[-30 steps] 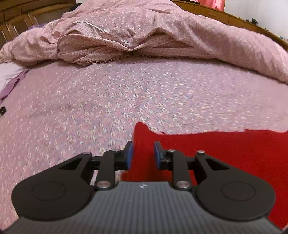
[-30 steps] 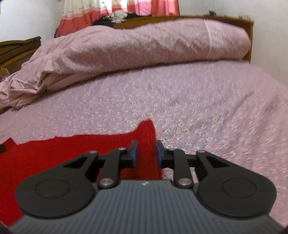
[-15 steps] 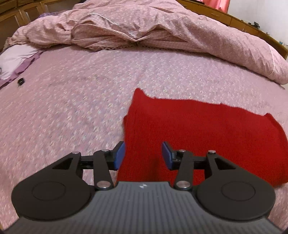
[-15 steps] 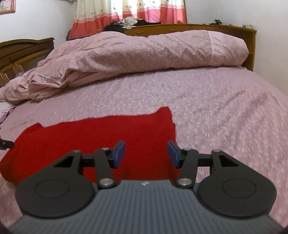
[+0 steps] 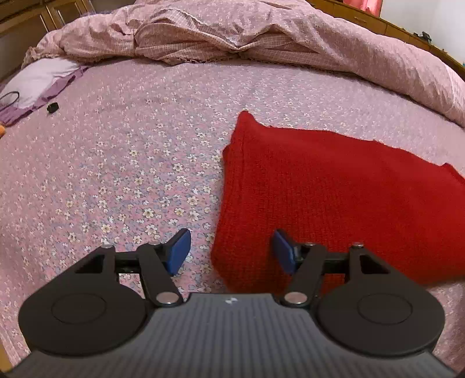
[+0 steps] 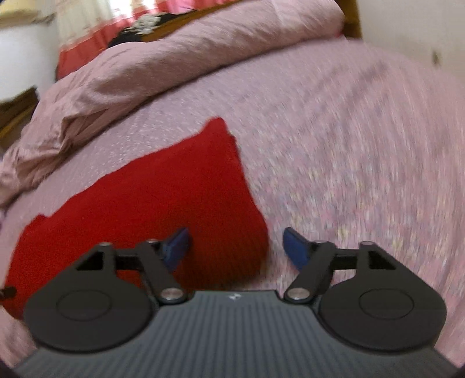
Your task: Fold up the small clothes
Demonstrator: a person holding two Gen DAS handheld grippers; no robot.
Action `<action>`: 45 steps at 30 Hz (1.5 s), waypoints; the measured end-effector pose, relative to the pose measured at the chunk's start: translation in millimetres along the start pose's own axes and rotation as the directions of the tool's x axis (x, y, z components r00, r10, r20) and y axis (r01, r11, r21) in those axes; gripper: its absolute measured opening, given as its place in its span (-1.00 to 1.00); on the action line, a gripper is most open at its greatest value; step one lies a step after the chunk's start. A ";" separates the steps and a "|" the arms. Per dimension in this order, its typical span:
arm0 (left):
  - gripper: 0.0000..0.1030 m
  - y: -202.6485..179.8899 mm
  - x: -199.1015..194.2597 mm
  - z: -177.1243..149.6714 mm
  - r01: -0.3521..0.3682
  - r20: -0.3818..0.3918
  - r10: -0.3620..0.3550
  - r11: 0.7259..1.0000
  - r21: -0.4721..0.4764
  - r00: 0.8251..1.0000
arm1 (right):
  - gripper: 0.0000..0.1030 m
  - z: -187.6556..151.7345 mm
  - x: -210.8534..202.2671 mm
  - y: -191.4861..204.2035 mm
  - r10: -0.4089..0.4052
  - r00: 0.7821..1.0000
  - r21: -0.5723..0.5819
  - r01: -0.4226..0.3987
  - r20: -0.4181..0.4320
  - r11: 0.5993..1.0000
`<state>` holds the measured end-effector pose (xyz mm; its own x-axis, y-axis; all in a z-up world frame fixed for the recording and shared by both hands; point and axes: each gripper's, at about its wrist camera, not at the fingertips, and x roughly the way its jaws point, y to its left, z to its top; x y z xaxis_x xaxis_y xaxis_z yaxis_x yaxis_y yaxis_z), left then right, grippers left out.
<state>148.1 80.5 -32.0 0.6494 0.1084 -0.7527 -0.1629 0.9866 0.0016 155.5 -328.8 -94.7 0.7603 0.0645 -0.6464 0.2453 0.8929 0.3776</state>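
A red knitted garment [image 5: 334,189] lies flat and folded on the pink flowered bedsheet [image 5: 130,174]. My left gripper [image 5: 231,251] is open and empty, hovering over the garment's near left corner. In the right wrist view the garment [image 6: 151,203] lies to the left, blurred by motion. My right gripper [image 6: 235,250] is open and empty over the garment's near right corner.
A crumpled pink duvet [image 5: 247,35] is heaped along the far side of the bed. A lilac cloth [image 5: 37,81] and a small black object [image 5: 52,107] lie at the far left. A wooden bed frame [image 6: 351,17] and curtains stand behind.
Both grippers have opened and let go of the garment's corners, then pulled back and up. The garment now lies flat on the bed. The right view has tilted and blurred.
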 end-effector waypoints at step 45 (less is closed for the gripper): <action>0.59 9.1 9.5 -13.2 0.074 -0.002 -0.074 0.996 -0.042 0.997 | 0.75 -16.1 20.6 10.4 0.067 0.993 0.262 -0.090 0.096 0.961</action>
<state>142.9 88.8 -47.8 0.6581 0.0347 -0.7521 -0.1457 0.9859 -0.0820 164.1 -311.0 -114.8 0.8292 0.0811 -0.5530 0.3246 0.7355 0.5947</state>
